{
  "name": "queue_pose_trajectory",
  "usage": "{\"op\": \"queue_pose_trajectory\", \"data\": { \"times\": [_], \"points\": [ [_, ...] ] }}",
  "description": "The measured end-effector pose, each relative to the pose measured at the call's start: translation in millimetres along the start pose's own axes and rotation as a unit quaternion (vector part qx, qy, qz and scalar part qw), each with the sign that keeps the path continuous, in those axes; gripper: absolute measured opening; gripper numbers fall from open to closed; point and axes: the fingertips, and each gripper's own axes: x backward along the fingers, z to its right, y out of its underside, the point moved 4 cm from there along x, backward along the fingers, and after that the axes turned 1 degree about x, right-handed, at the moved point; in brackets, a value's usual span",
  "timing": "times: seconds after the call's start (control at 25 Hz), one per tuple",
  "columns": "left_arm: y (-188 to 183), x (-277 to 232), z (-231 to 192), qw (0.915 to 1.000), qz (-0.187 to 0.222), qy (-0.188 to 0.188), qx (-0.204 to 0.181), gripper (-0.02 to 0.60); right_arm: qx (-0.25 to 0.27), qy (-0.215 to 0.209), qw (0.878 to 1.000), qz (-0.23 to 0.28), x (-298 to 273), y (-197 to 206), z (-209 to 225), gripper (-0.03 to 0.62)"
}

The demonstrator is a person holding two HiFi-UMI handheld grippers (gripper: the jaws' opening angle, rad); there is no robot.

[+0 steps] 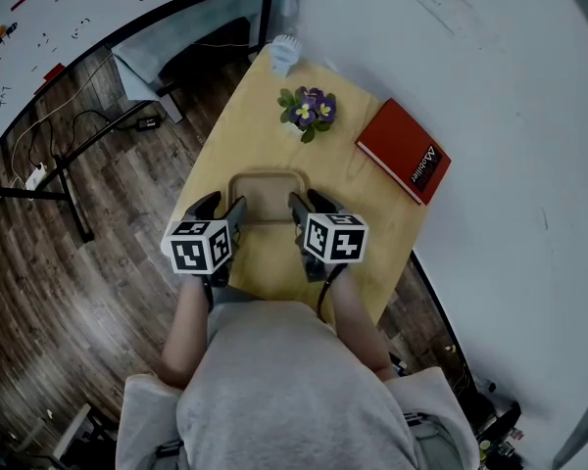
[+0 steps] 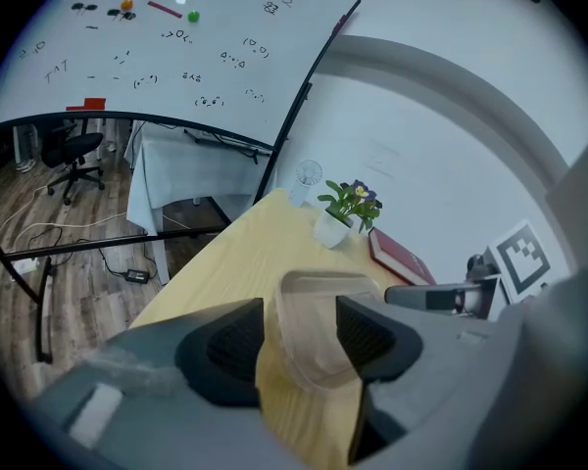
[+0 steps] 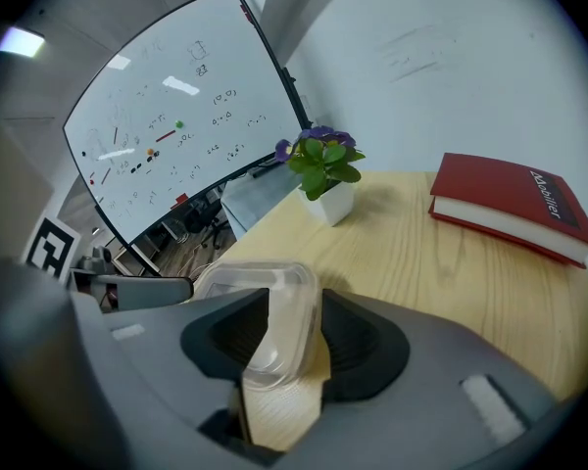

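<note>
Your left gripper (image 2: 301, 339) has its jaws narrowed onto the left rim of the tray (image 2: 314, 297), with the wall pinched between the pads. Your right gripper (image 3: 292, 336) clamps the opposite rim the same way. In the head view the tray is at frame centre, over the table (image 1: 237, 125), between both grippers. Above it in the frame stands a plant (image 1: 310, 111). A red book (image 1: 404, 151) lies right of centre. A whiteboard (image 1: 59, 8) fills the upper left corner.

Clear, glossy plastic tray (image 3: 265, 302); pale, matt wood-grain counter (image 3: 441, 262); matt grey plastic gripper (image 3: 294, 336) with ribbed pads.
</note>
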Motion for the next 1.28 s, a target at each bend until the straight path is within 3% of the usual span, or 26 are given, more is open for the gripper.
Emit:
{"op": "queue_pose_trajectory", "data": {
  "times": [0.44,1.28],
  "points": [
    [6,-11,3,0.9999,-0.013,0.009,0.005,0.23,0.008,0.009,1.0,-0.009,-8,2,-2,0.178],
    [0,-8,5,0.9998,0.004,0.006,-0.019,0.23,0.016,0.021,1.0,-0.001,-10,-1,-8,0.187]
  ]
}}
